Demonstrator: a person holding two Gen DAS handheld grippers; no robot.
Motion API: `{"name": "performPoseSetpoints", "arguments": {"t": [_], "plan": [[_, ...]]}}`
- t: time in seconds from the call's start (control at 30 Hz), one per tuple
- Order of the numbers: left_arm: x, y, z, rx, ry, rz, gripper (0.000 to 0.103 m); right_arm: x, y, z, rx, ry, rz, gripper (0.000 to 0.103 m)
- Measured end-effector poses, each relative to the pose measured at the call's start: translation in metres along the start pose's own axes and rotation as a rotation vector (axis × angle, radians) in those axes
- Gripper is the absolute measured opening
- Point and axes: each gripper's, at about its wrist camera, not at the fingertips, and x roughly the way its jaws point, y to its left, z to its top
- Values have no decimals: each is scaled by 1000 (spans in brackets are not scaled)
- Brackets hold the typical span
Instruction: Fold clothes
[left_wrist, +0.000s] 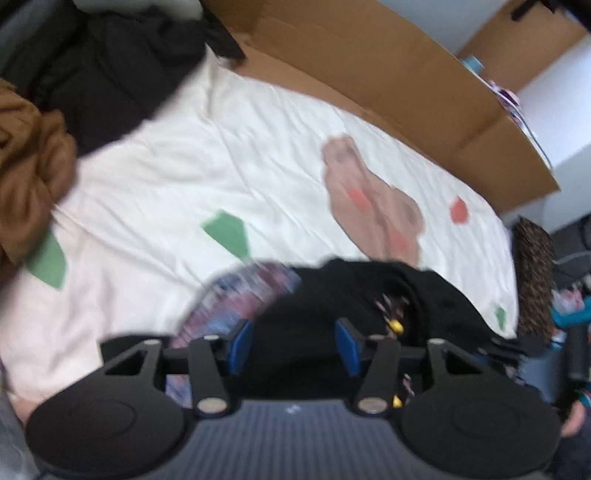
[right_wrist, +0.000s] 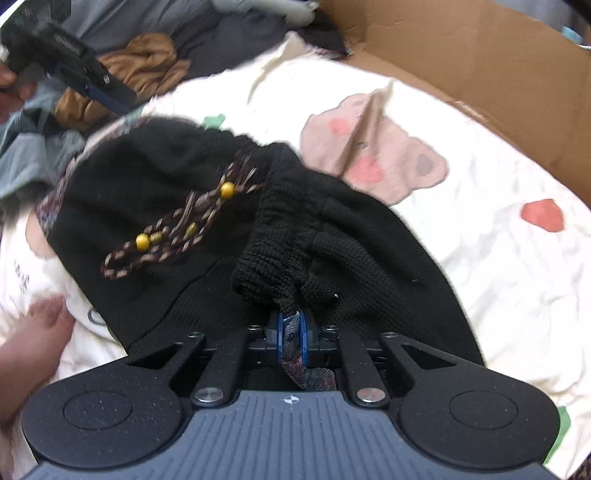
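the work surface is a bed covered by a white sheet (left_wrist: 177, 173) printed with a pink bear (right_wrist: 391, 162), green shapes and red spots; it is creased all over. a brown cardboard sheet (left_wrist: 369, 70) stands along the far edge of the bed, and beyond it a pale wall (left_wrist: 554, 92) shows. at the far left end of the bed lies a heap of other clothes: a brown garment (left_wrist: 29, 162) beside a dark one (left_wrist: 103, 74), with grey-blue cloth (right_wrist: 26, 155) near them in the right wrist view. the black knitted garment (right_wrist: 177, 192) lies bunched on the sheet in the near part of the bed, with a patterned trim along its edge and a braided cord with yellow beads (right_wrist: 177, 229) resting on top. the right gripper (right_wrist: 291, 332) has its blue pads pressed together on a strip of the garment's patterned edge. the left gripper (left_wrist: 293, 341) is held with its fingers well apart, over the black fabric, gripping nothing; it also shows at the upper left of the right wrist view, raised off the bed. a bare hand (right_wrist: 33, 339) rests on the sheet at the left, touching white cloth just beside the garment.
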Motion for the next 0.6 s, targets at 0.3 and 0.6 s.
{"name": "performPoseSetpoints", "arguments": {"t": [0.3,0.6], "plan": [[32,18,24,-9,-25,73,60,-24,-25,7,68,-54,-66,7],[69,29,31,-4,7,89,54,-26,-34,10,102,-78,-107,7]]}}
